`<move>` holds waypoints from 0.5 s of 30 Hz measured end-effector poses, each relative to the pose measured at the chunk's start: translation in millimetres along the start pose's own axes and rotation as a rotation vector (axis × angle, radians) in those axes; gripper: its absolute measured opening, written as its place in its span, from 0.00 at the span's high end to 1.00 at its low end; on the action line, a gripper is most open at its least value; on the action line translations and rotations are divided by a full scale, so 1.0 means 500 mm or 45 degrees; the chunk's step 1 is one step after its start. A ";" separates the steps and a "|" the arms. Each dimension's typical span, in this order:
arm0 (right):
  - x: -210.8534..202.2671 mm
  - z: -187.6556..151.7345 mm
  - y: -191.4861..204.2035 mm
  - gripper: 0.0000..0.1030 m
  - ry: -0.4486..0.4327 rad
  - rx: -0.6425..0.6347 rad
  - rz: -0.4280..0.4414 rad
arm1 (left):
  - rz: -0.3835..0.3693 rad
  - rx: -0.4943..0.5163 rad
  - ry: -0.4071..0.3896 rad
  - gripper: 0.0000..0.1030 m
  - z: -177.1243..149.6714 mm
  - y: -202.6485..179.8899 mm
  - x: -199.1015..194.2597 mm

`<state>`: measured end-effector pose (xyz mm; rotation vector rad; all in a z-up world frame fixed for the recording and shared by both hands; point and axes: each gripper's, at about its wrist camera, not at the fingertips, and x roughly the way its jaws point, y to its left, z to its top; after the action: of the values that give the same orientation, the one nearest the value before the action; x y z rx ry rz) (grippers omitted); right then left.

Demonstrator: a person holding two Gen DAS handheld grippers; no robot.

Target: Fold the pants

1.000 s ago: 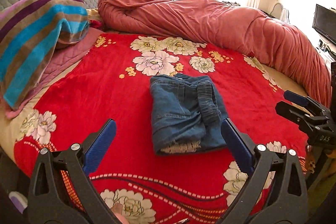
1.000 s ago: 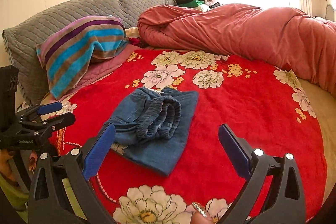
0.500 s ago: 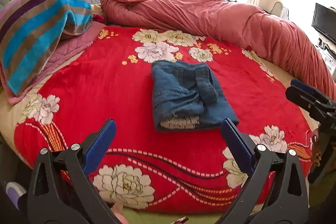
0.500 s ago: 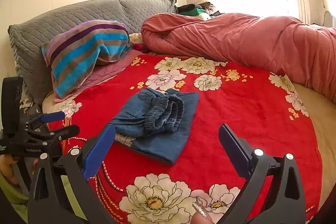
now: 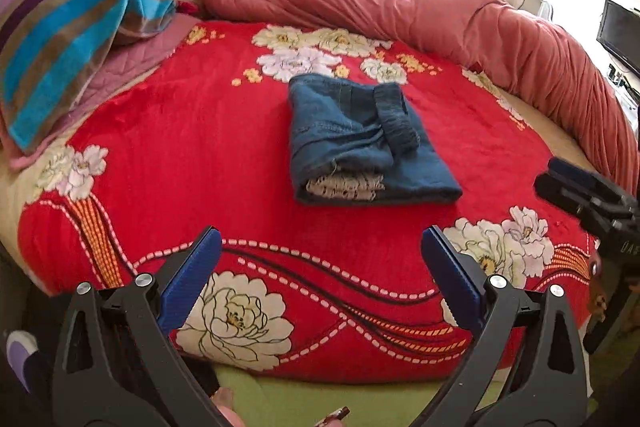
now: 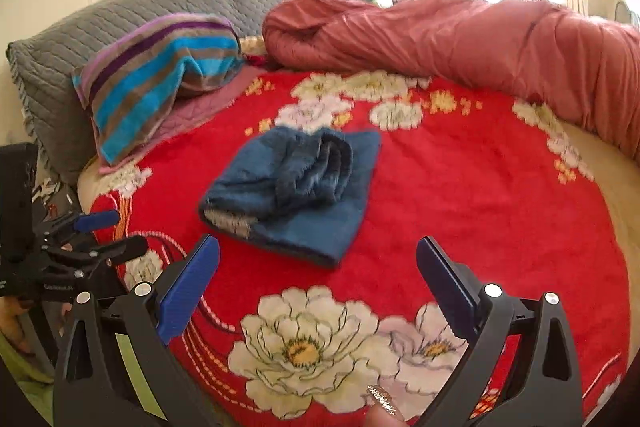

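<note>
Pants folded, lower layers hidden, right view blurred

The folded pants lie on the red flowered blanket, just past the right gripper, whose blue-padded fingers spread wide and empty. At nine o'clock the left gripper hovers at the blanket's edge, jaws parted. A striped towel lies at ten o'clock.
</note>
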<state>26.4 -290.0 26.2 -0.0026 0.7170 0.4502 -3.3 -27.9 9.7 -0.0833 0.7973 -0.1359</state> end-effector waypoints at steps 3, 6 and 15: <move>0.026 -0.017 0.004 0.05 0.048 0.001 -0.034 | -0.004 -0.017 0.025 0.09 -0.004 0.006 0.012; 0.052 -0.027 0.002 0.05 0.103 0.011 -0.042 | -0.009 -0.034 0.049 0.09 -0.008 0.012 0.023; 0.065 -0.036 -0.006 0.05 0.127 0.032 -0.047 | -0.003 -0.045 0.068 0.09 -0.011 0.016 0.032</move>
<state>37.6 -282.4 -8.5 -0.0148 0.8198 0.4079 4.7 -22.6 -6.5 -0.1140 0.8531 -0.1266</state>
